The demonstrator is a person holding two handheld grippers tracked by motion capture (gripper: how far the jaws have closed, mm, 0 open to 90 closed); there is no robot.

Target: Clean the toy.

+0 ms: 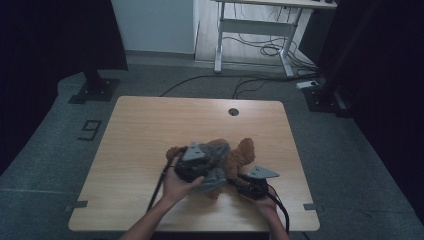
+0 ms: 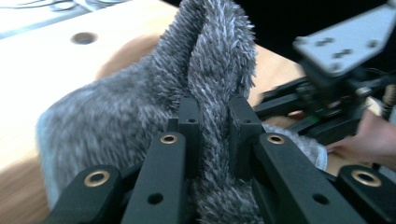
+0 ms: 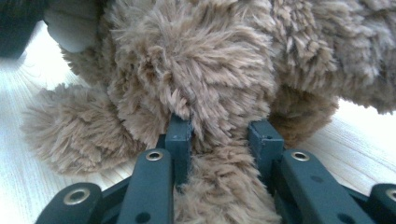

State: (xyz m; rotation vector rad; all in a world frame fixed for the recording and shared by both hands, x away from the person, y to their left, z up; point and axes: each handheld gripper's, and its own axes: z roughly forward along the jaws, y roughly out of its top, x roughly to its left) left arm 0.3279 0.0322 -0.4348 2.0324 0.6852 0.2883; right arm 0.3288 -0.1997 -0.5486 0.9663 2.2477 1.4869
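Your left hand-held gripper (image 2: 212, 121) clenched on grey furry cloth (image 2: 140, 107), your right hand-held gripper (image 3: 219, 135) grasping brown plush toy (image 3: 196, 70), cloth draped over the toy, on the desk (image 1: 150, 125)

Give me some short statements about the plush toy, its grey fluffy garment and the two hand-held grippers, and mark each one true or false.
1. The left hand-held gripper pinches a fold of the grey fluffy garment. True.
2. The right hand-held gripper is empty. False: its jaws close on the brown plush toy.
3. The plush toy lies on the wooden table. True.
4. The garment is red. False: it is grey.
5. The toy hangs off the table's far edge. False: it lies toward the near side.
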